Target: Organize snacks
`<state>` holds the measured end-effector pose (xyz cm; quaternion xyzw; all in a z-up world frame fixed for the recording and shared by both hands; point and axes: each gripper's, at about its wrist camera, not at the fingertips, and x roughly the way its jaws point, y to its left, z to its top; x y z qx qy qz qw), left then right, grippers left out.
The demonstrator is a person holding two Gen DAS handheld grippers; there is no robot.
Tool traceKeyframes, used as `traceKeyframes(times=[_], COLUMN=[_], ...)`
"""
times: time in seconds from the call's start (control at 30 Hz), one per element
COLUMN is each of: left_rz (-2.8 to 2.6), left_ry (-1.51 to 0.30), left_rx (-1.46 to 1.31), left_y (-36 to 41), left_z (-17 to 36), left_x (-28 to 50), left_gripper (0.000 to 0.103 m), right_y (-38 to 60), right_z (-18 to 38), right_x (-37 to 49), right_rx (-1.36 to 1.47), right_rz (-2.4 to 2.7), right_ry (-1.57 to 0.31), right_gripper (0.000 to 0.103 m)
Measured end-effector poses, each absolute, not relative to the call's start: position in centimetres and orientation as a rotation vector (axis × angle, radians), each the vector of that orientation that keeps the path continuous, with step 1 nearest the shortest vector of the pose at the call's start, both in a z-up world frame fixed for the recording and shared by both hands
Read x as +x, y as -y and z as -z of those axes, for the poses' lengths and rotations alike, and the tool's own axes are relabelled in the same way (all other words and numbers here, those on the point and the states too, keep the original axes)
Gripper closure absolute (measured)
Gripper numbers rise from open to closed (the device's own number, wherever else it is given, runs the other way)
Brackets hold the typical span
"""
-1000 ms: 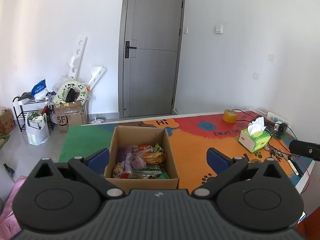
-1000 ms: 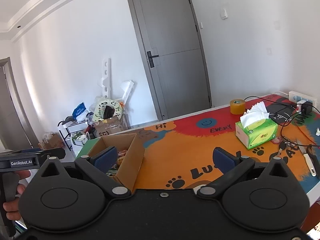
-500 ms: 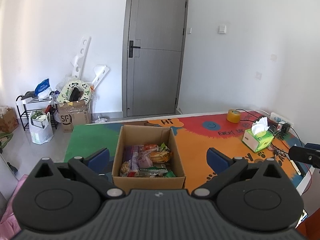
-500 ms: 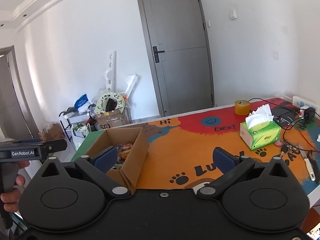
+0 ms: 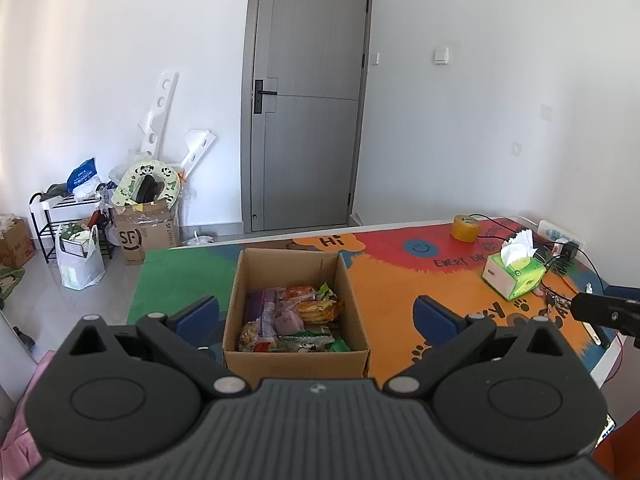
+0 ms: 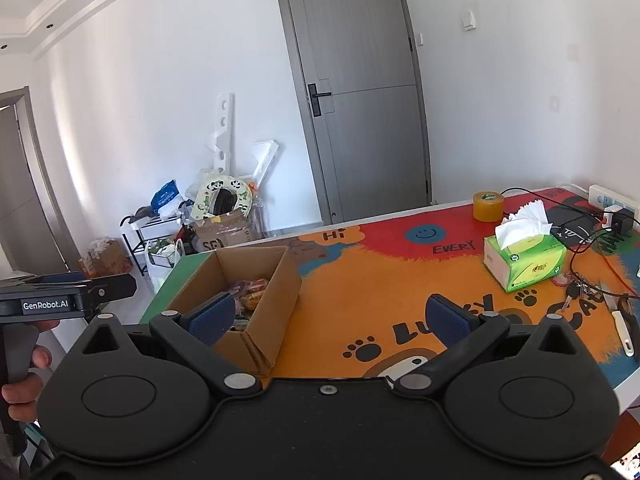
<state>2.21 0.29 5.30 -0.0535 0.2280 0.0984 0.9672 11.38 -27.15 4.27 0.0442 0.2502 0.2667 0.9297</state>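
Snacks (image 5: 294, 318) fill box (image 5: 296, 358) in left view, half-hidden in right

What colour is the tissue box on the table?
The tissue box is green and yellow, white tissue sticking out the top; clearest in the right wrist view.

A green tissue box (image 6: 524, 256) sits on the right of the colourful table mat (image 6: 384, 288), with a roll of yellow tape (image 6: 488, 206) beyond it near the far edge. Black cables (image 6: 580, 240) and a white power strip (image 6: 612, 200) lie at far right. A grey door (image 5: 308, 120) stands shut in the far wall; boxes and bags (image 5: 140, 228) crowd the floor to its left.
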Motion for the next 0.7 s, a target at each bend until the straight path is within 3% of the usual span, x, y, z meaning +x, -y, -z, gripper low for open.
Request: traceKeyframes(times=[0.7], left_rz=[-0.194], left_ry=[-0.454], left_rx=[-0.103], left_y=[-0.13], left_z=[-5.48], left_x=[1.99], left_gripper=[0.0], right_y=[27.19], right_z=[-4.38], right_x=[11.44], right_rx=[0.109], right_rz=[-0.567], right_ry=[-0.522], right_gripper=[0.0])
